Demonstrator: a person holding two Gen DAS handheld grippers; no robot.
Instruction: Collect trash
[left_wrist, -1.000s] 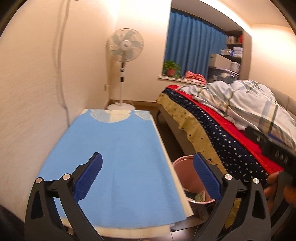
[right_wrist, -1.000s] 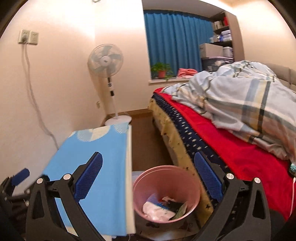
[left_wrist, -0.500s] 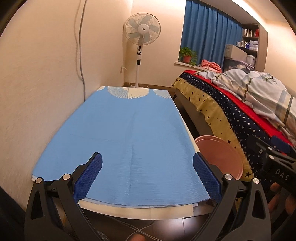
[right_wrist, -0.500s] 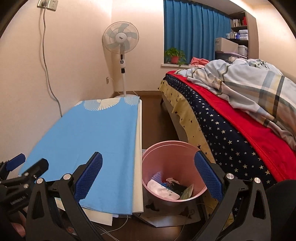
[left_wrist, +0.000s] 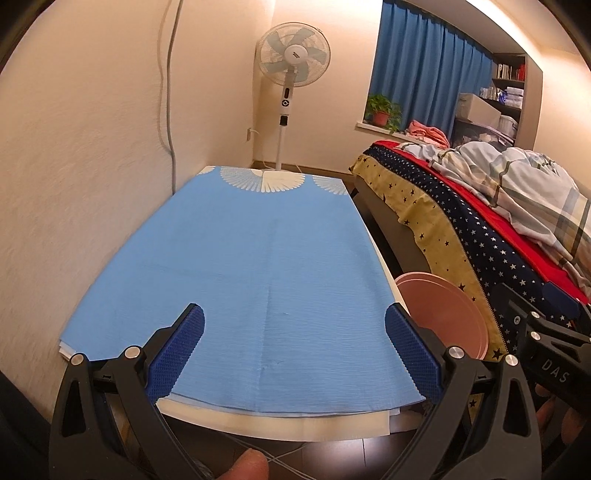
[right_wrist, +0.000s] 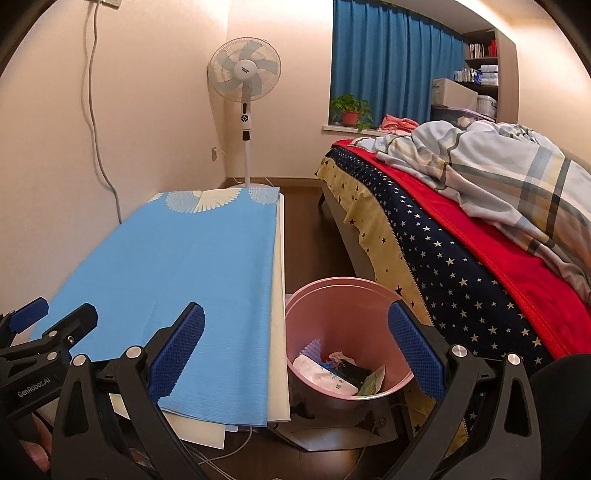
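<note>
A pink trash bin (right_wrist: 347, 332) stands on the floor between the table and the bed, with wrappers and paper scraps (right_wrist: 336, 373) inside. Its rim also shows in the left wrist view (left_wrist: 443, 314). My left gripper (left_wrist: 294, 347) is open and empty over the near end of the table with the blue cloth (left_wrist: 251, 266). My right gripper (right_wrist: 295, 347) is open and empty, just above and in front of the bin. The left gripper also shows at the left edge of the right wrist view (right_wrist: 40, 332). No trash shows on the cloth.
A bed (right_wrist: 461, 236) with a star-patterned cover and a plaid quilt runs along the right. A standing fan (right_wrist: 244, 96) is at the far wall by the blue curtain (right_wrist: 391, 66). Cables (right_wrist: 236, 446) lie on the dark floor under the table's near edge.
Both grippers have pulled back and levelled, so more of the table and bin shows. Both stay open and empty.
</note>
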